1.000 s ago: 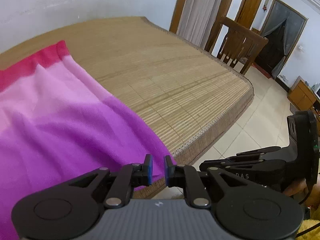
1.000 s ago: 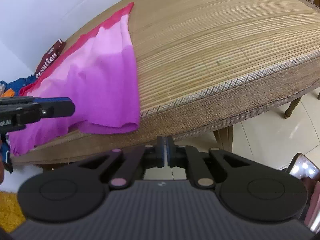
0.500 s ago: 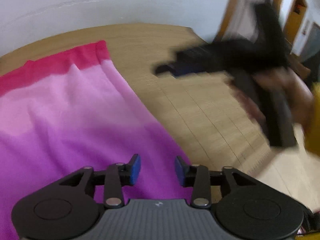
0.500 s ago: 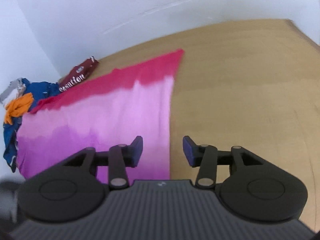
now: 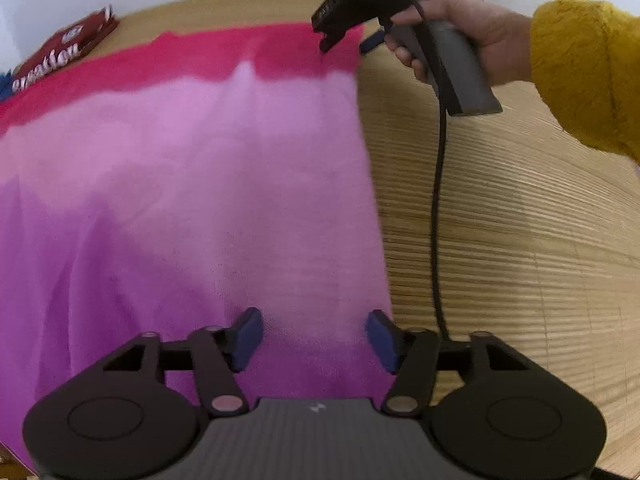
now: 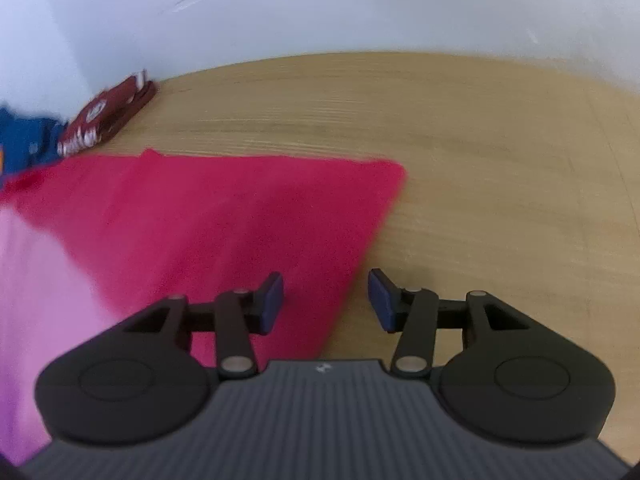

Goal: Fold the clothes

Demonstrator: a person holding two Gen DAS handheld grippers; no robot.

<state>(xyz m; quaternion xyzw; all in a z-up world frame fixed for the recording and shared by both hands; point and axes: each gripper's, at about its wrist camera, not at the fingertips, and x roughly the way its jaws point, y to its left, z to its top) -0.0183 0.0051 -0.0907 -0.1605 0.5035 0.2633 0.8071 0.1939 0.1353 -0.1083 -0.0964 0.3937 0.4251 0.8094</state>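
Note:
A garment (image 5: 200, 184) shading from red through pink to purple lies flat on a bamboo mat (image 5: 500, 240). My left gripper (image 5: 314, 322) hovers over its purple part beside the right edge; its jaws are opening and the pads grip nothing. In the left wrist view a hand in a yellow sleeve (image 5: 580, 72) holds my right gripper (image 5: 346, 42) over the far red corner. In the right wrist view the right gripper (image 6: 326, 284) straddles the right edge of the garment's red band (image 6: 220, 220); its jaws are opening, with no cloth pinched.
A folded dark red garment with white lettering (image 6: 104, 116) lies by the white wall at the far left, with a blue garment (image 6: 24, 140) beside it. The right gripper's black cable (image 5: 438, 200) hangs over the mat. Bare mat (image 6: 500, 180) extends to the right.
Both grippers went from shut to open. The right gripper swung from the mat's near edge to the far red corner. The left gripper moved in over the purple part, pointing more downward.

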